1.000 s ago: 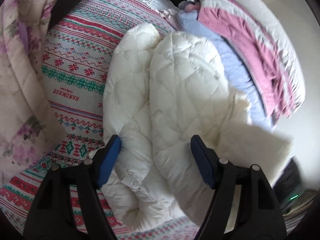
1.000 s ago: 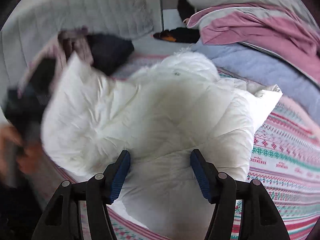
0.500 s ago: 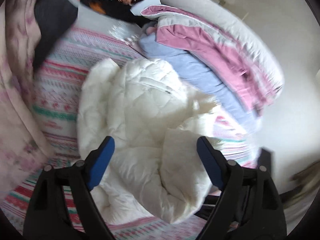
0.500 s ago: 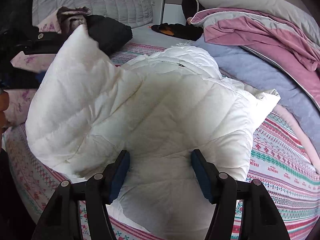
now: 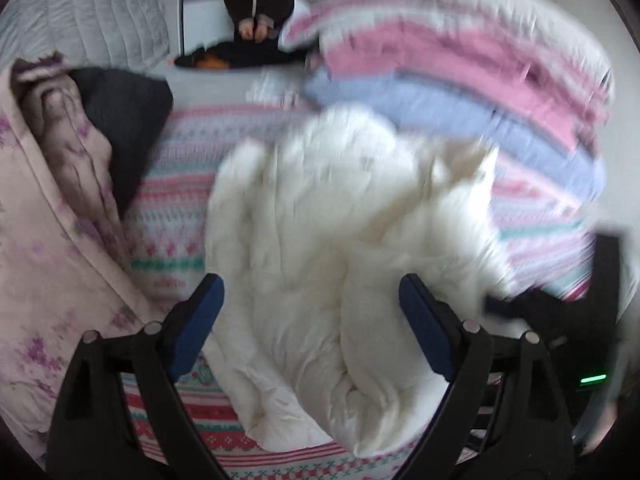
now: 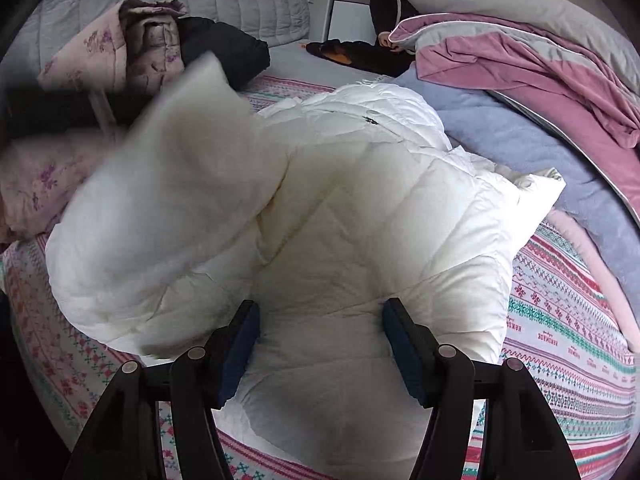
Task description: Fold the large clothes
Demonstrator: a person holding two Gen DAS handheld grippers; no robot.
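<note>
A white quilted puffer coat (image 6: 360, 240) lies partly folded on the patterned bed cover (image 6: 568, 320). In the left wrist view the coat (image 5: 320, 260) shows blurred, lying bunched below the gripper. My left gripper (image 5: 308, 316) is open and empty above the coat. My right gripper (image 6: 320, 344) is open and empty just above the coat's near edge. One flap of the coat (image 6: 180, 168) at the left is blurred in motion. The right gripper also shows as a dark blurred shape (image 5: 560, 312) in the left wrist view.
A pink floral quilt (image 6: 108, 52) and a dark garment (image 6: 228, 52) lie at the far left. A pile of pink, lilac and grey bedding (image 6: 540, 80) lies along the right. A person in dark clothes (image 6: 388, 4) sits at the back.
My left gripper has let go of the coat flap and pulled back and up. The flap is dropping onto the coat. My right gripper has stayed almost still.
</note>
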